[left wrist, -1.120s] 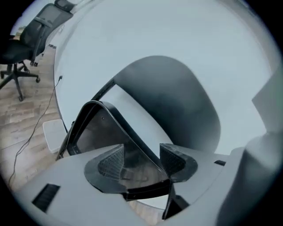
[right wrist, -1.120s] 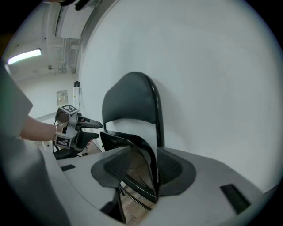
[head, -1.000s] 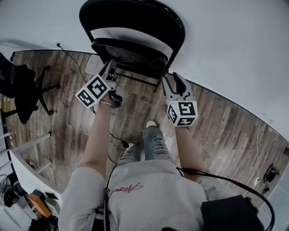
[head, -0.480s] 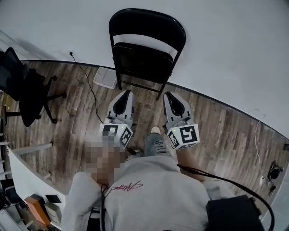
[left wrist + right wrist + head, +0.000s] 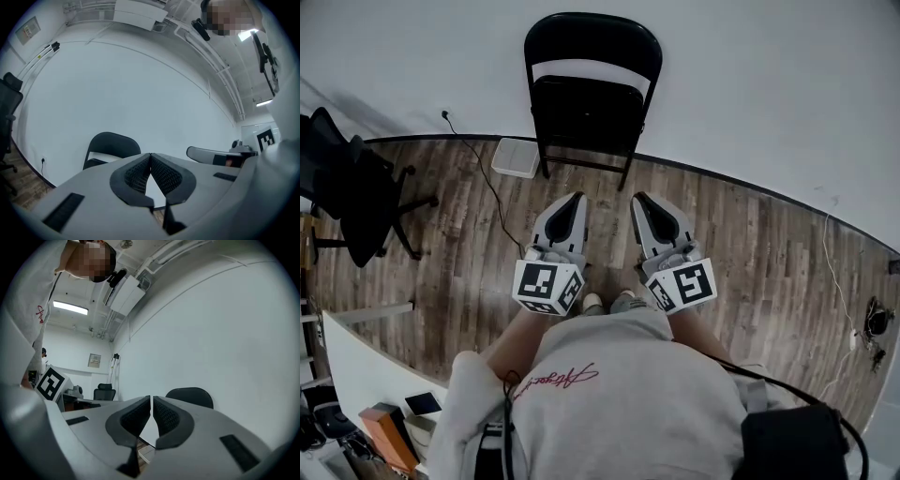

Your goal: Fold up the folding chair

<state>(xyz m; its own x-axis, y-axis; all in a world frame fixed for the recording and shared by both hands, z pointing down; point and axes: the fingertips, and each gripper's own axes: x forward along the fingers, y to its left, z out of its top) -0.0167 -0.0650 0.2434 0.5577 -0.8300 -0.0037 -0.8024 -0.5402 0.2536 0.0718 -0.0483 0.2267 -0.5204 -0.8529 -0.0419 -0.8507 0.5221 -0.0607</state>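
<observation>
The black folding chair (image 5: 591, 94) stands upright against the white wall, its seat lying flat within the frame. It is also in the left gripper view (image 5: 110, 145) and the right gripper view (image 5: 190, 394), well ahead of the jaws. My left gripper (image 5: 572, 199) is shut and holds nothing; it points level at the chair from near my body. My right gripper (image 5: 642, 199) sits beside it. Its jaws have just been closing, with nothing between them, and the tips now meet. Both are clear of the chair. Closed pads fill the left (image 5: 150, 155) and right (image 5: 152, 398) gripper views.
A black office chair (image 5: 352, 187) stands at the left on the wood floor. A white flat box (image 5: 516, 157) lies by the wall left of the folding chair, with a black cable (image 5: 483, 187) trailing past it. A white desk corner (image 5: 356, 366) is at the lower left.
Both grippers have pulled back from the chair toward my body and risen. The chair now looks farther off. The right jaws have closed, and the left gripper has rolled upright.
</observation>
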